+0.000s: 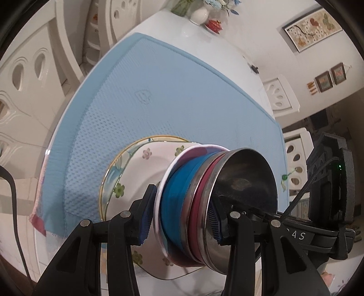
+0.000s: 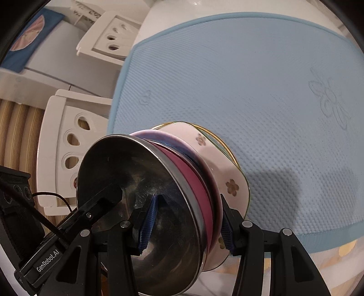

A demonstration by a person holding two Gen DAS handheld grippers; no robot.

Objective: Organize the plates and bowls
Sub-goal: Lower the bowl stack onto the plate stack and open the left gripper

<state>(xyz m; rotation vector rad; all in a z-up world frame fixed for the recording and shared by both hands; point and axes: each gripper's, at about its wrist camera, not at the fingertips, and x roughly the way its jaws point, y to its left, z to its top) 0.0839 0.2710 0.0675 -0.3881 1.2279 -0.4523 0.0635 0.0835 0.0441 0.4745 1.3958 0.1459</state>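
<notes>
A nested stack hangs over the blue mat (image 1: 170, 91): a steel bowl (image 1: 245, 173) on top, then a pink bowl (image 1: 198, 205), a blue bowl (image 1: 177, 193), a white-rimmed plate, and a floral plate (image 1: 141, 168) with a gold edge at the bottom. My left gripper (image 1: 180, 220) is shut across one side of the stack, with one pad inside the steel bowl and the other under the plates. From the opposite side my right gripper (image 2: 185, 227) clamps the same stack, the steel bowl (image 2: 118, 164) and the floral plate (image 2: 229, 173). Each view shows the other gripper's finger inside the bowl.
The mat (image 2: 250, 79) covers most of a white table (image 1: 204, 41). At the table's far end stand a white vase with flowers (image 1: 200, 13) and a small red object (image 1: 213, 25). White chairs (image 1: 27, 75) (image 2: 68, 136) ring the table.
</notes>
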